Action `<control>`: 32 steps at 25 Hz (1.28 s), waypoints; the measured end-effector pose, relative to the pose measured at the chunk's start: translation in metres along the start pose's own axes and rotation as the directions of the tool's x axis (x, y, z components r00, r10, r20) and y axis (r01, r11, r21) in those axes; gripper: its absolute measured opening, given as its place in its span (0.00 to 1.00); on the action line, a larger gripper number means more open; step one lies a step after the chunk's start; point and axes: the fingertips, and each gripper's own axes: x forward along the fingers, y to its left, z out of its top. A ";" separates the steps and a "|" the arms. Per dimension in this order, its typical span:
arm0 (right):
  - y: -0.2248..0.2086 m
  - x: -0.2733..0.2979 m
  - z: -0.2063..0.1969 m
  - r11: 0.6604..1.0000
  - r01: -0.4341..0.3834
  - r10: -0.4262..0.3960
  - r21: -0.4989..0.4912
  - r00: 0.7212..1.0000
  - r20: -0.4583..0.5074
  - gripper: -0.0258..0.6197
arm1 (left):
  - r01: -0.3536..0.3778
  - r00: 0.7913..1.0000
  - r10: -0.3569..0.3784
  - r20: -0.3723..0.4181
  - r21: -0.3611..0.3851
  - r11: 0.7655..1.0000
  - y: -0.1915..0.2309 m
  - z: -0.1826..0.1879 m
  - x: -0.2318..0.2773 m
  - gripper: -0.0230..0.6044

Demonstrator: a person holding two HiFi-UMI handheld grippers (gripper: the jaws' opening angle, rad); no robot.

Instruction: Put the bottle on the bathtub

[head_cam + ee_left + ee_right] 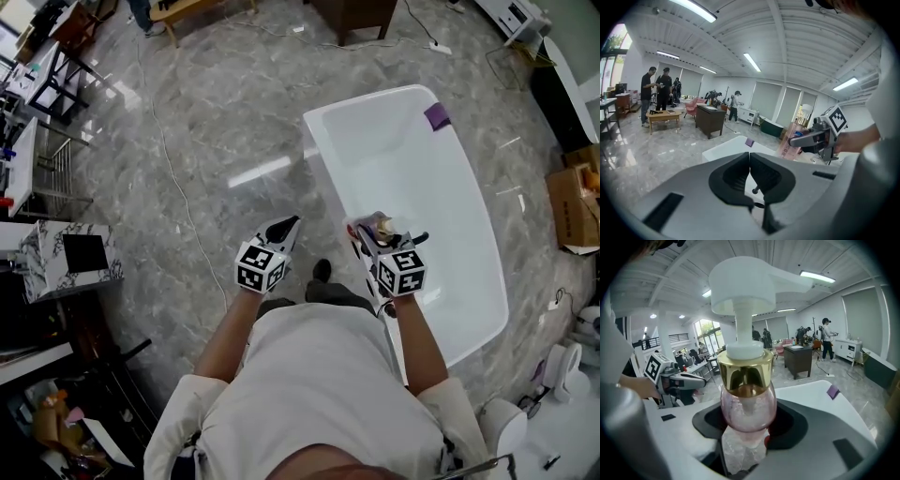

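Observation:
The bottle [746, 394] is clear pink with a gold collar and a white pump head. My right gripper [746, 430] is shut on its body and holds it upright. In the head view the bottle [379, 228] hangs over the near left rim of the white bathtub [469, 202], in my right gripper [373, 234]. My left gripper [284, 228] is over the floor left of the tub, shut and holding nothing. The left gripper view shows its jaws [750, 161] pressed together, with the bottle [789, 143] and the bathtub [727, 146] beyond.
A purple piece [437, 116] lies on the tub's far rim. A dark wooden cabinet [354, 14] stands beyond the tub, cardboard boxes [574, 202] at its right, a marble-patterned box [66, 255] at the left. A cable [178, 202] runs over the floor. People [656, 91] stand far off.

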 end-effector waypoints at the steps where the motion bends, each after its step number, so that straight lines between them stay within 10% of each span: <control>1: -0.006 0.005 0.001 1.000 -0.004 0.004 -0.002 1.000 -0.004 0.41 | -0.005 1.000 0.005 -0.002 -0.004 1.000 0.001 0.002 0.006 0.05; 18: -0.050 0.066 0.014 1.000 -0.008 0.008 0.000 0.999 -0.035 0.41 | 0.002 0.998 -0.003 -0.069 -0.018 1.000 0.026 0.015 0.067 0.05; 32: -0.060 0.121 0.008 0.983 0.162 -0.158 0.088 0.986 -0.053 0.41 | 0.174 0.972 -0.167 -0.164 0.027 0.984 0.080 0.015 0.100 0.05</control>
